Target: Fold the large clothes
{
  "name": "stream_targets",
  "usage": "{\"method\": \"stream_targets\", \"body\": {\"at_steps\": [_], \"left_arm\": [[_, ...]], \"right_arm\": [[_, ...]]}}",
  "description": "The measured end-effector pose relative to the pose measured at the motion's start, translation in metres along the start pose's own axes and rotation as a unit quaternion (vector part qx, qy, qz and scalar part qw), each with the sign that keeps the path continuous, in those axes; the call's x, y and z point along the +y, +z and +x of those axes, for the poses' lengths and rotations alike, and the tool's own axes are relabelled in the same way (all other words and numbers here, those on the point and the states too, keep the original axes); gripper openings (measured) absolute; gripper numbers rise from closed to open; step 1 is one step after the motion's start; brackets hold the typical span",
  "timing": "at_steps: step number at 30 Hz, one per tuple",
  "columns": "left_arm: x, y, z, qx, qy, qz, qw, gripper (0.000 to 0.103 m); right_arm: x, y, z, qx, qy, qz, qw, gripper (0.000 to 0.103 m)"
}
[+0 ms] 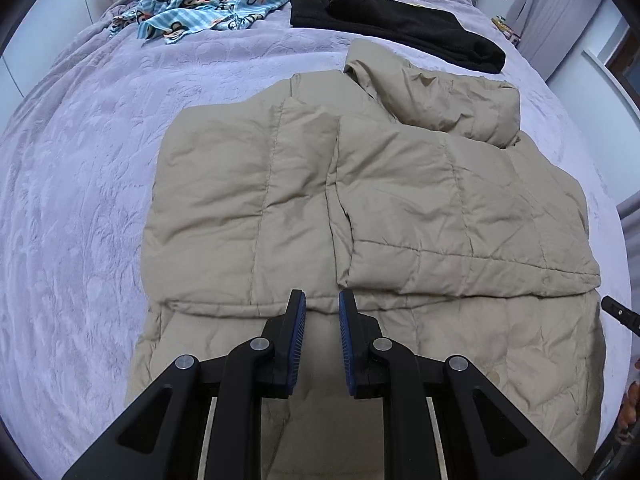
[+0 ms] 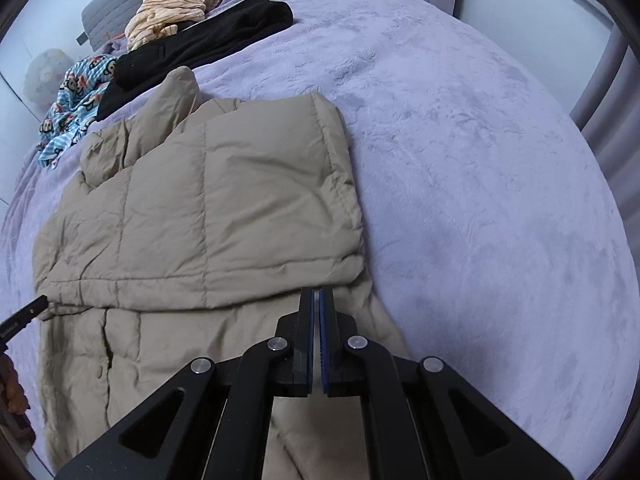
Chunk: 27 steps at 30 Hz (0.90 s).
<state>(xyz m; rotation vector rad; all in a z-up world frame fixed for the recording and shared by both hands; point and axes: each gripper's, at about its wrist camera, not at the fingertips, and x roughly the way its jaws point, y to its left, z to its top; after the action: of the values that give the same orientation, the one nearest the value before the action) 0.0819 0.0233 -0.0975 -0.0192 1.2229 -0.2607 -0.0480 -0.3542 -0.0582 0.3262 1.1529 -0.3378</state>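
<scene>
A beige quilted puffer jacket [image 1: 400, 208] lies flat on the lavender bed cover [image 1: 80, 200], collar toward the far end. Its upper part is doubled over the body, with a folded edge running across just ahead of both grippers. My left gripper [image 1: 322, 300] hovers over the jacket's lower middle, its blue pads a narrow gap apart with nothing between them. In the right wrist view the jacket [image 2: 200, 216] fills the left half. My right gripper [image 2: 317, 292] is shut and holds nothing, just above the folded edge near the jacket's right side.
At the far end of the bed lie a black garment [image 1: 392, 20], a blue monkey-print cloth [image 1: 208, 4] and a cream striped one [image 2: 168, 20]. Bare lavender cover [image 2: 480, 160] spreads right of the jacket. A person's hand [image 2: 12, 392] shows at the left edge.
</scene>
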Motion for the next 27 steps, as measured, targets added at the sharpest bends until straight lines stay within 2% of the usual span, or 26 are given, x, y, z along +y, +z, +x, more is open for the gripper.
{"method": "stream_targets", "body": {"at_steps": [11,16,17,19,21,23,27], "left_arm": [[0.007,-0.033,-0.04,0.019,-0.007,-0.007,0.9998,0.019],[0.009,-0.047,-0.053,0.024,0.003,-0.003,0.9997,0.021],[0.01,-0.049,-0.055,0.027,0.008,-0.004,0.9996,0.055],[0.013,-0.054,-0.065,0.016,0.02,-0.01,0.9996,0.103],[0.011,-0.058,-0.078,-0.002,0.025,0.001,0.9997,0.103],[0.013,-0.062,-0.082,0.003,0.033,0.005,0.9994,0.103],[0.017,-0.068,-0.085,0.02,0.027,0.001,0.9994,0.103]], "right_arm": [[0.033,-0.046,-0.03,0.047,0.053,0.021,0.997,0.003],[0.051,-0.059,-0.041,0.06,0.071,0.018,0.996,0.003],[0.054,-0.061,-0.044,0.062,0.073,0.017,0.995,0.003],[0.06,-0.064,-0.048,0.066,0.079,0.013,0.995,0.003],[0.066,-0.067,-0.052,0.07,0.084,0.013,0.994,0.003],[0.07,-0.069,-0.056,0.073,0.088,0.012,0.993,0.003],[0.078,-0.072,-0.063,0.078,0.094,0.015,0.992,0.003]]}}
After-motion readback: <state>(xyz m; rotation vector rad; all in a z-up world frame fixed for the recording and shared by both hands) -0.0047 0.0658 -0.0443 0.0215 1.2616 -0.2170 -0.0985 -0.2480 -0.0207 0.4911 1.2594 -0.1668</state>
